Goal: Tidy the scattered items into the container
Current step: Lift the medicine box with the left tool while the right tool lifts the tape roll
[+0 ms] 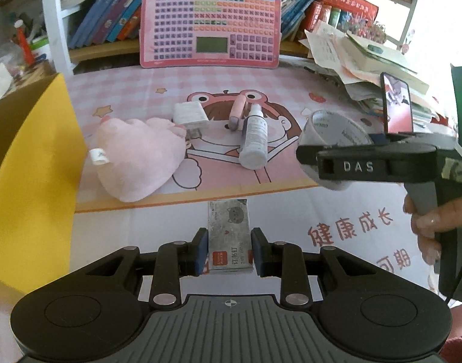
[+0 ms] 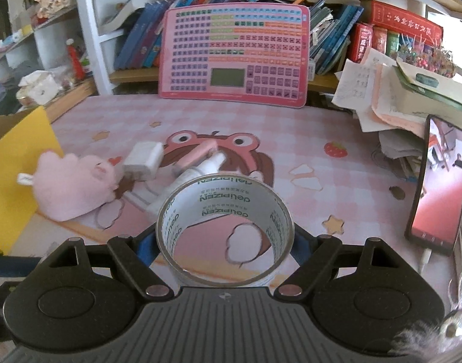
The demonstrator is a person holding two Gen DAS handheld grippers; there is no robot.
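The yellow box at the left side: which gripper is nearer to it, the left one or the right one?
Left. The left gripper, shut on a staple box, is beside the yellow box. The right gripper, holding a tape roll, is farther away.

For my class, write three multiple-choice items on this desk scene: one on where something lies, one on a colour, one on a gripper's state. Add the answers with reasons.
1. Where does the plush toy lie?
A. beside the yellow box
B. on the paper pile
C. on the bookshelf

2. What colour is the keyboard-style board leaning at the shelf?
A. green
B. pink
C. black

3. What is the right gripper doing?
A. hanging empty
B. gripping a phone
C. holding a tape roll

Answers:
1 A, the toy rests on the mat right next to the box wall.
2 B, its frame and face are pink.
3 C, the roll sits between the fingers, lifted off the desk in the left wrist view.
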